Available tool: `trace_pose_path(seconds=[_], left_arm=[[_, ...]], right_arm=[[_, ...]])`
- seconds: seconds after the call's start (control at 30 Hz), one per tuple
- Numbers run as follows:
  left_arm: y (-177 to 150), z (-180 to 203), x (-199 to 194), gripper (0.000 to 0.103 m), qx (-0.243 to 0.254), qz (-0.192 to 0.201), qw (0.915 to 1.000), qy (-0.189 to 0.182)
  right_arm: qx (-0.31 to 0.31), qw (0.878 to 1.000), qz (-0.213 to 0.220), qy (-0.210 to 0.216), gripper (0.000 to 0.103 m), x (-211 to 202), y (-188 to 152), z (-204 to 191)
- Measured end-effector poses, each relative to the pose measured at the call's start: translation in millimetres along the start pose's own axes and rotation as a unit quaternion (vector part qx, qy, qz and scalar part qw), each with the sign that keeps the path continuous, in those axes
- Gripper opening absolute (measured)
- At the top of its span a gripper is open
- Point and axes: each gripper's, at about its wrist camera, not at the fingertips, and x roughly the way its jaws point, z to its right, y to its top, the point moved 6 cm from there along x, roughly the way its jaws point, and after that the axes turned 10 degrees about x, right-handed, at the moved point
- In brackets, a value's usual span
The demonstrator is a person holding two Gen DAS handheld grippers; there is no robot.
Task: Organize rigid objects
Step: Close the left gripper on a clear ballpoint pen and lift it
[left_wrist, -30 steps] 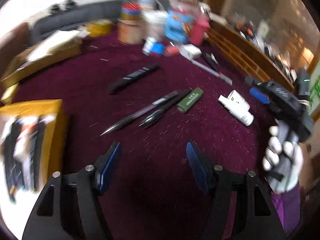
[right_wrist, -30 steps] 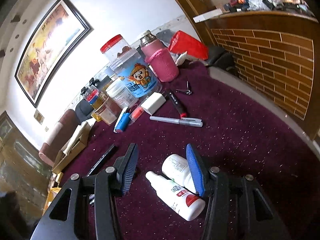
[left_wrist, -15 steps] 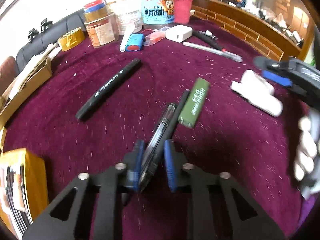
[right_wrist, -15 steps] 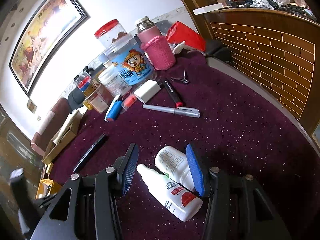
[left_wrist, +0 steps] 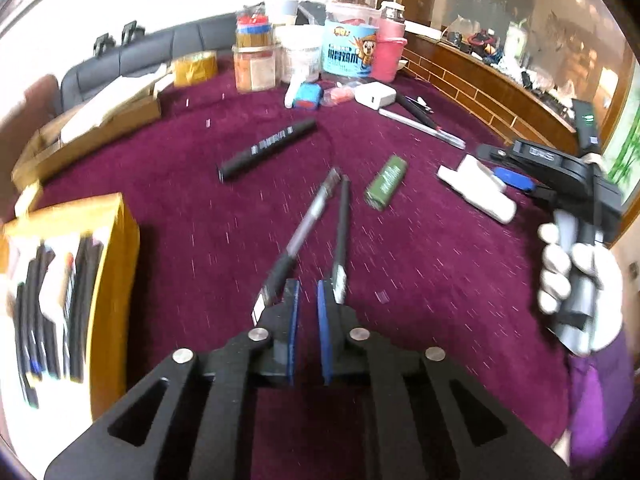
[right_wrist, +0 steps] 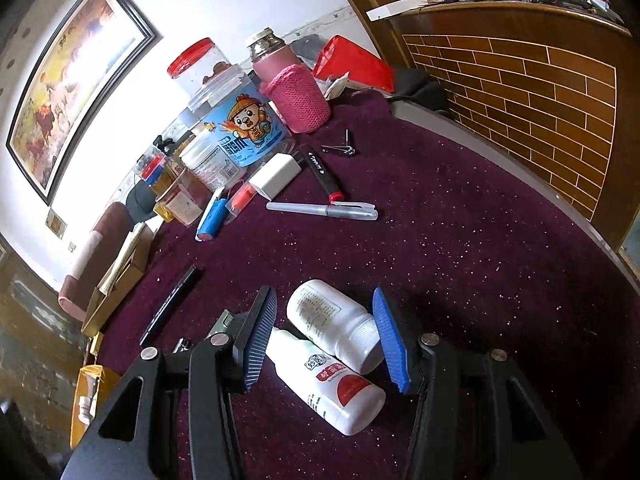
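Note:
In the left wrist view my left gripper (left_wrist: 307,292) has its blue pads nearly shut with an empty gap; a clear pen (left_wrist: 304,224) lies just left of the left pad and a black pen (left_wrist: 342,232) just right of the right pad. Whether either is pinched I cannot tell. A green lighter (left_wrist: 386,187) and a black marker (left_wrist: 266,150) lie beyond. My right gripper (right_wrist: 324,332) is open, its fingers straddling two white bottles (right_wrist: 340,328) lying on the cloth; it also shows in the left wrist view (left_wrist: 516,178).
A yellow box of pens (left_wrist: 68,280) stands at the left. Jars, a pink-sleeved cup (right_wrist: 292,92), a white charger (right_wrist: 276,174), a silver pen (right_wrist: 324,210), a red-capped marker (right_wrist: 322,172) and nail clippers (right_wrist: 340,148) crowd the far side. A brick-patterned wooden wall (right_wrist: 520,92) runs along the right.
My left gripper dropped to the two pens and closed from wide open to nearly shut, then drew back slightly. The right gripper stayed open over the white bottles.

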Motion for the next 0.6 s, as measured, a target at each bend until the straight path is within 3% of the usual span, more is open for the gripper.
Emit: trace_pose_path(seconds=[0.07,0.13,0.17,0.2,0.27,0.33,0.37,0.5,0.6], left_arm=[[9,-2,21,0.018,0.035,-0.016,0.9986,0.037],[12,1,42,0.018,0.055,-0.032,0.9974,0.035],[12,4,49,0.022,0.062,-0.039,0.9969,0.029],[12,5,57,0.034,0.076,-0.043,0.9952,0.045],[15,5,60,0.033,0.074,-0.026,0.9961,0.04],[15,-3,60,0.028,0.039,-0.028,0.9987,0.018],[14,-5,58,0.011,0.036,-0.029,0.9987,0.02],[-4,-19,39,0.007,-0.028,-0.037,0.9989,-0.013],[-33,-27,16,0.007,-0.091,-0.043,0.9937,-0.051]], right_arm=[[-0.009,1.0,0.0,-0.003,0.045,0,-1,-2],[-0.016,1.0,0.001,-0.009,0.045,1,-1,-4],[-0.018,1.0,0.001,-0.009,0.045,2,-1,-5],[-0.019,1.0,0.001,-0.009,0.045,2,-2,-5],[-0.022,1.0,0.0,-0.009,0.045,2,-2,-6],[-0.026,1.0,-0.001,-0.008,0.045,2,-3,-7],[-0.029,1.0,-0.001,-0.007,0.045,2,-3,-8],[-0.041,0.999,0.004,-0.01,0.045,1,-5,-11],[-0.049,0.999,0.006,-0.017,0.045,1,-7,-13]])
